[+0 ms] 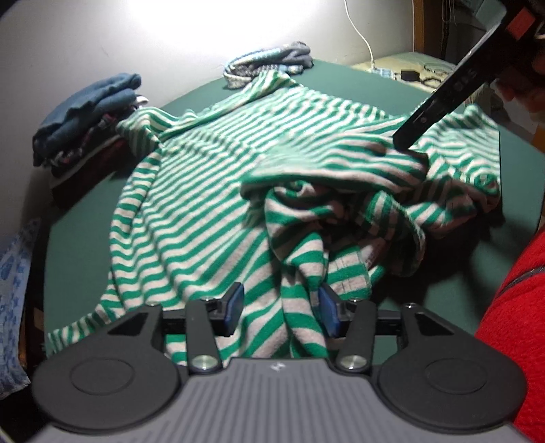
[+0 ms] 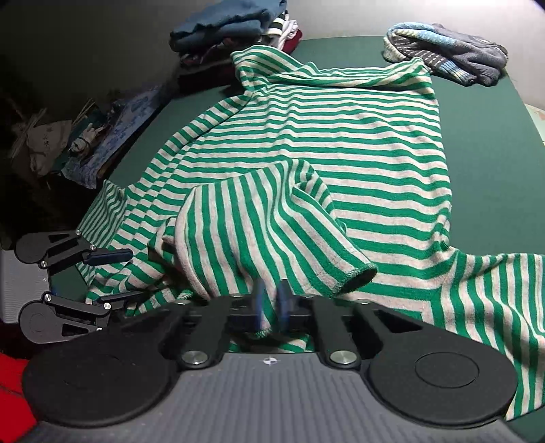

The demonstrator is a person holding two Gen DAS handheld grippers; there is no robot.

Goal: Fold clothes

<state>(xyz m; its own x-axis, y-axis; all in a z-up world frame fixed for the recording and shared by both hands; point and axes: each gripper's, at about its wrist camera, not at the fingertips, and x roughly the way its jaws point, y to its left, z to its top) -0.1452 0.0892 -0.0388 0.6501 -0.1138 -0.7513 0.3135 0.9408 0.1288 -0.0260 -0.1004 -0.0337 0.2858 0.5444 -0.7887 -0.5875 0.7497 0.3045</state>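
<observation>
A green and white striped long-sleeve top [image 1: 204, 177] lies spread on the green table [image 1: 81, 218]; it also shows in the right wrist view [image 2: 340, 153]. My left gripper [image 1: 281, 306] is open, its blue pads either side of a bunched fold of the top near the front edge; it also shows at the left of the right wrist view [image 2: 115, 276]. My right gripper [image 2: 270, 306] is shut on the top's sleeve cuff edge and holds the sleeve [image 2: 259, 231] lifted over the body. It appears as a dark bar in the left wrist view [image 1: 408, 136].
A stack of folded clothes [image 1: 88, 112] stands at the table's far left, also in the right wrist view [image 2: 231, 27]. A crumpled blue-grey garment [image 2: 446, 47] lies at the far end. Clutter [image 2: 85, 139] sits beyond the left edge. A person in red [image 1: 521, 317] stands right.
</observation>
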